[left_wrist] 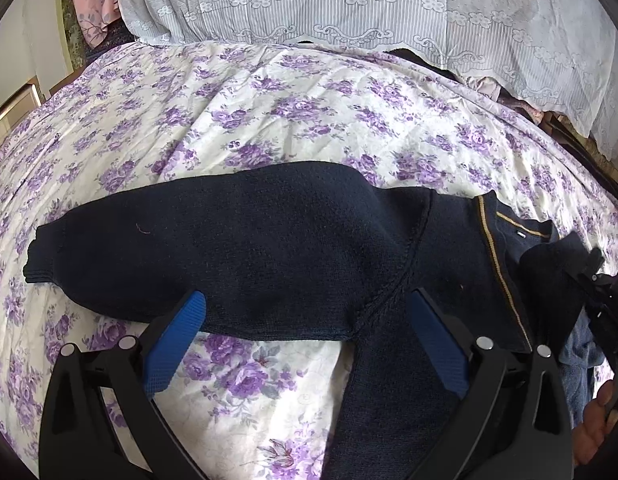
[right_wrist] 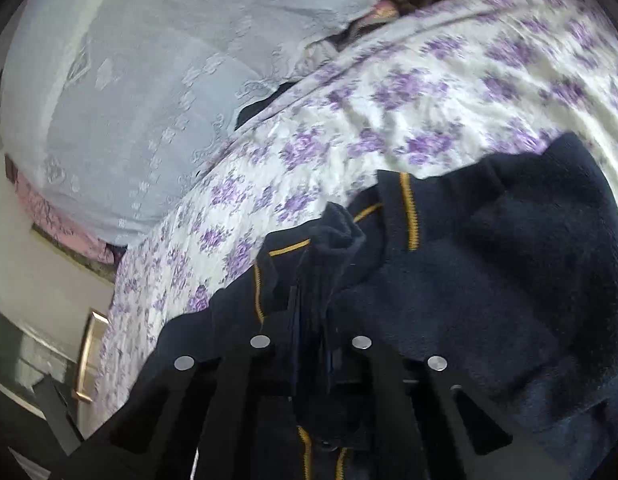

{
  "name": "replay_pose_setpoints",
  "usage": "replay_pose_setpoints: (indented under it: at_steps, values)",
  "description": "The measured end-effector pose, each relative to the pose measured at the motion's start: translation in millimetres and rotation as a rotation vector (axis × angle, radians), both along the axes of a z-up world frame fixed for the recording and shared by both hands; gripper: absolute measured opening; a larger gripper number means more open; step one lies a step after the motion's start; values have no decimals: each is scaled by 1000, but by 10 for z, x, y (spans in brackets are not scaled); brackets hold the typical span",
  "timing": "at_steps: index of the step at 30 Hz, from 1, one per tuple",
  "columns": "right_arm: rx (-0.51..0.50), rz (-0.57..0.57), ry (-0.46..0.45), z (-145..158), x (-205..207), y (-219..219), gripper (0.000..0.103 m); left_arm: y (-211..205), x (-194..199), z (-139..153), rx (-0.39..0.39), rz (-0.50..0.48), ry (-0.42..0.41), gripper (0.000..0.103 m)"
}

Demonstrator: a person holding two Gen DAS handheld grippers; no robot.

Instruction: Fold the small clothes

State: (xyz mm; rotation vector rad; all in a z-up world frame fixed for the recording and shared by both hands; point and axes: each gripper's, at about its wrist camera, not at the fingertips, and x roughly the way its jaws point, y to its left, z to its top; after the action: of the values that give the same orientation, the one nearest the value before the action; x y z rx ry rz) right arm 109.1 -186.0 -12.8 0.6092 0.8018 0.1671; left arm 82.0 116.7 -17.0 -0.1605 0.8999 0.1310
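A small navy knit sweater (left_wrist: 269, 248) with thin yellow trim lies on a bed. One sleeve stretches left, its cuff at the left end (left_wrist: 41, 264). My left gripper (left_wrist: 309, 316) is open just above the sweater's near edge, blue pads (left_wrist: 177, 340) apart and empty. My right gripper (right_wrist: 313, 312) is shut on a bunched fold of the sweater (right_wrist: 341, 232) near the yellow-trimmed neckline and lifts it. The right gripper also shows in the left wrist view (left_wrist: 597, 280) at the sweater's right end. The sweater body (right_wrist: 509, 264) fills the right wrist view.
The bed is covered by a white quilt with purple flowers (left_wrist: 269, 112). A white lace cover (left_wrist: 349, 4) drapes over a pile at the far side. Pink cloth (left_wrist: 93, 0) is at the far left. Blue fabric (left_wrist: 581, 352) lies at the right.
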Motion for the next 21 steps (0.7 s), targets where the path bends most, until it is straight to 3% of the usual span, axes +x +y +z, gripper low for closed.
replay_pose_setpoints:
  at_steps: [2, 4, 8, 11, 14, 17, 19, 21]
  values:
    - [-82, 89, -32, 93, 5, 305, 9, 35, 15, -9, 0, 12, 3, 99]
    - [-182, 193, -2, 59, 56, 663, 12, 71, 34, -26, -10, 20, 8, 99]
    - [-283, 327, 78, -182, 136, 991, 44, 137, 55, -58, -31, 35, 21, 98]
    - [-241, 331, 21, -13, -18, 883, 54, 141, 47, -44, -36, 35, 16, 98]
    - [-192, 284, -58, 259, -214, 590, 54, 86, 40, -21, -30, 19, 3, 99]
    - [-291, 154, -117, 486, -394, 160, 53, -42, 22, 21, -10, -9, -10, 98]
    - [-351, 62, -125, 572, -449, -166, 42, -169, -12, 80, -33, -62, -25, 98]
    - [-342, -12, -103, 590, -465, -524, 31, -318, -38, 144, -49, -111, -56, 98]
